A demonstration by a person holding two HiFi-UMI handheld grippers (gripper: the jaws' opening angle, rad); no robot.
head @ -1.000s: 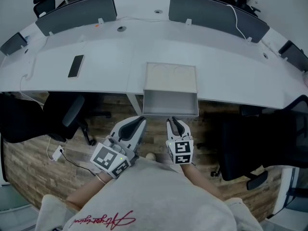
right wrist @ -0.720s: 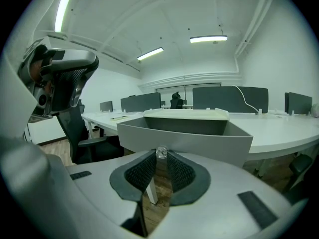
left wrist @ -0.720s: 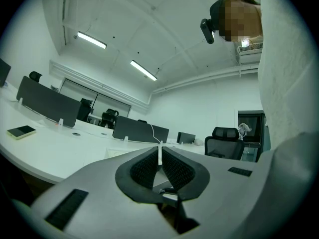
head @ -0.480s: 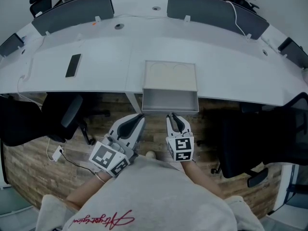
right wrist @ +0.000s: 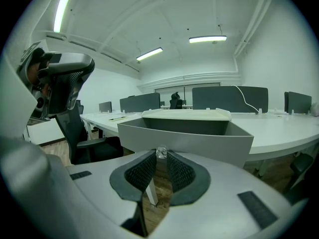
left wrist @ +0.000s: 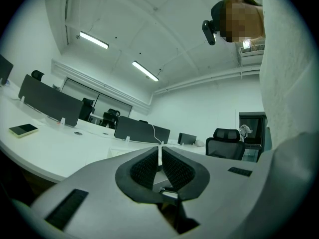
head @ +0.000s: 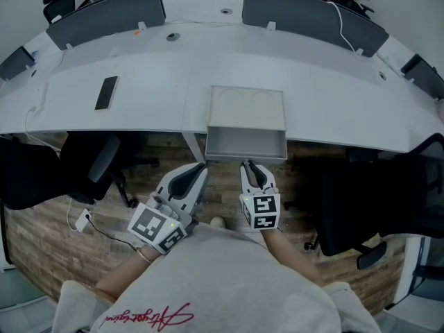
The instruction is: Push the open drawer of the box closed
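Left tool (head: 203, 166) and right tool (head: 248, 164), both pressed together, face the grey drawer (head: 246, 146) jutting open.

Dark phone (head: 109, 93) on white desk (head: 312, 82)

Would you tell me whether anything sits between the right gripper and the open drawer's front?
Nothing visible does: the right gripper points straight at the drawer front, with only open space between them.
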